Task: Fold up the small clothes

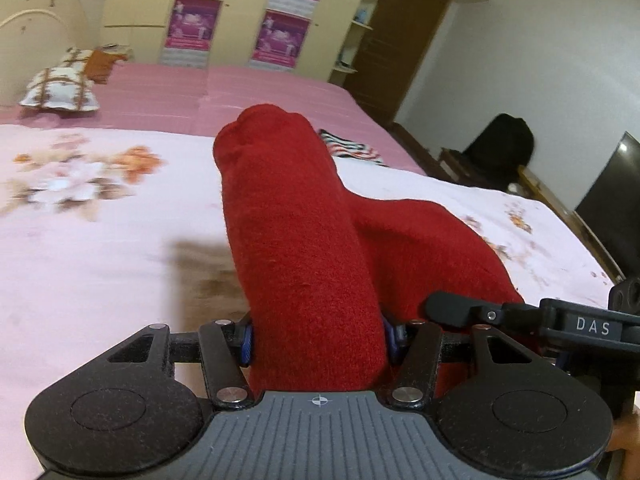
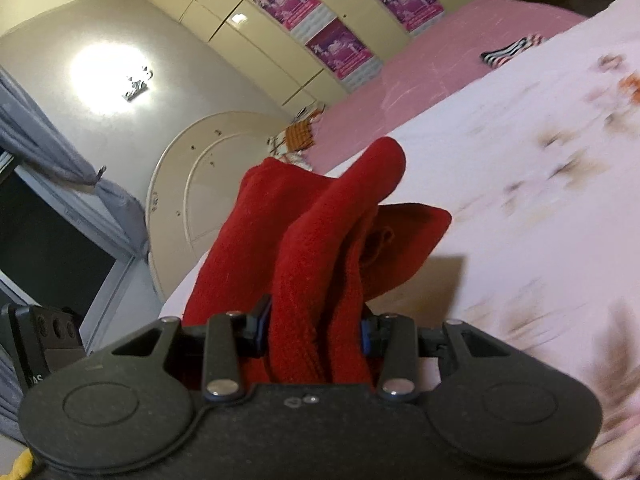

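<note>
Claws (image 1: 318, 340) (image 2: 314, 334) clamp red garment (image 1: 304, 240), hiding their pads.

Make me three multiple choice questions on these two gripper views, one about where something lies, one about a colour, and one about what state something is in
1. Where does the striped black, white and red cloth lie?
A. on the bed, beyond the held garment
B. on the floor
C. in the wardrobe

2. What colour is the fuzzy knit garment in the grippers?
A. blue
B. red
C. green

3. What is the right gripper doing?
A. standing open over nothing
B. pinching a pillow
C. clamped on bunched knit fabric

Answers:
1 A, it rests by the pink sheet past the garment.
2 B, both views show red knit.
3 C, red folds fill the gap between its fingers.
</note>
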The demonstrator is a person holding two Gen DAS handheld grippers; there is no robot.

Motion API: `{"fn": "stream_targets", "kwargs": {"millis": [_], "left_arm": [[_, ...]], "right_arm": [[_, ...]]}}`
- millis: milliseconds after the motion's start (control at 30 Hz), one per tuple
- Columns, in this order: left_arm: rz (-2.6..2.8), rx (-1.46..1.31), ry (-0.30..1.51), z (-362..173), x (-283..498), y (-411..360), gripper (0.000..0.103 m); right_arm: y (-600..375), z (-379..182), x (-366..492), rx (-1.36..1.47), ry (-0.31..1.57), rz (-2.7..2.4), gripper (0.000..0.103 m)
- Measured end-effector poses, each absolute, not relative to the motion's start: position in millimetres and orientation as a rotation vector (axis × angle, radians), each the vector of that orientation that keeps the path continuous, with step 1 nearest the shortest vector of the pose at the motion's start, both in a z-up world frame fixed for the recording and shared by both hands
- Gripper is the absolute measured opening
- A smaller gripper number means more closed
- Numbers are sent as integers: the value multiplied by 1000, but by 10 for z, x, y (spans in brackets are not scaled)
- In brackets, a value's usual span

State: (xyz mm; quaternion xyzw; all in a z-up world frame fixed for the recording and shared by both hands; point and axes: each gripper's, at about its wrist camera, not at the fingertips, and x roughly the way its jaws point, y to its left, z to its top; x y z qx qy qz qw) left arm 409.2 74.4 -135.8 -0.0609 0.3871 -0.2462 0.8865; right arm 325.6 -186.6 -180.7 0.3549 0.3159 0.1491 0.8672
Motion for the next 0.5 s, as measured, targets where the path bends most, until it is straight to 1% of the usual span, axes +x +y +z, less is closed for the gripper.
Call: {"fn": "stream_targets", "kwargs": {"millis": [267, 500], "left_arm": [[-429, -133, 797, -1515, 4463, 1753, 56], [-385, -202, 830, -2031, 4730, 2215, 56]], "right_arm": [[-893, -2015, 3691, 777, 671, 354, 39], [-563, -2262, 3948, 738, 725, 329, 39]]}}
